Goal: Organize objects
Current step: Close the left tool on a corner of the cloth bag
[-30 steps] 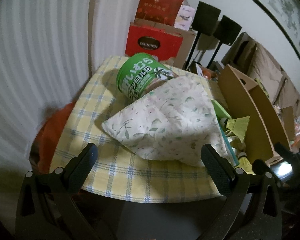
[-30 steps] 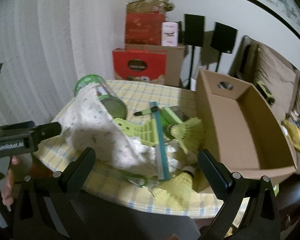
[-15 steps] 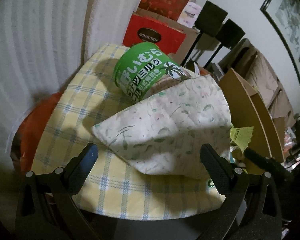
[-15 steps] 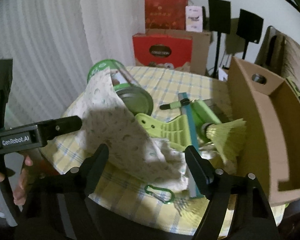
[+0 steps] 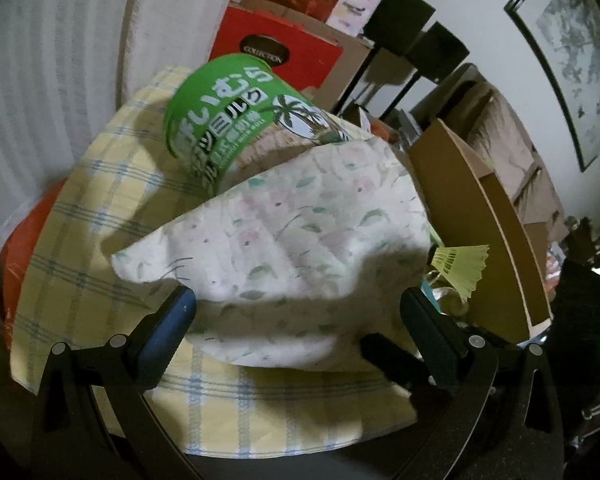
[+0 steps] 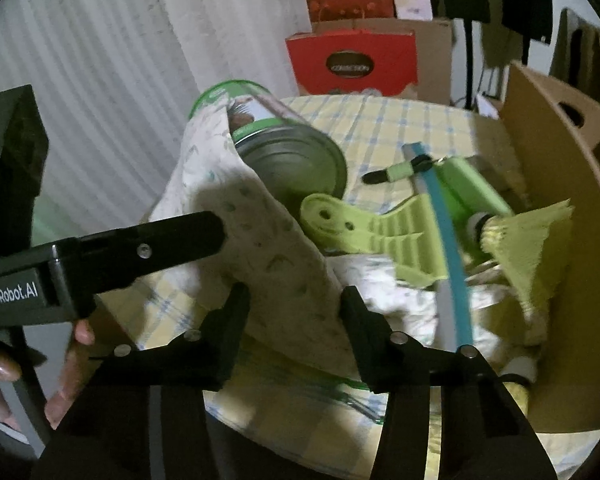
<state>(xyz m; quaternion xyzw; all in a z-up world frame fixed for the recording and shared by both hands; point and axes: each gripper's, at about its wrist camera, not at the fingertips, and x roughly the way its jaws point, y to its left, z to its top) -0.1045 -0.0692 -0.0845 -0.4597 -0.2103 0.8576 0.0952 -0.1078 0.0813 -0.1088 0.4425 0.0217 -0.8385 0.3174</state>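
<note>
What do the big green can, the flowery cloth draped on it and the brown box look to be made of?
The green can looks like metal: its ridged end is dull silver under a glossy printed label. The flowery cloth seems a soft, matte woven fabric, since it sags and folds. The brown box looks like plain matte cardboard with a cut-out handle.

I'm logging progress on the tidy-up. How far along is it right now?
Barely begun: the part of the cardboard box in view holds nothing. In hand: both tongs are at the floral cloth, the left tongs open around its edge, the right tongs open astride a fold. Left: the green can, clip and shuttlecock lie loose on the table.
</note>
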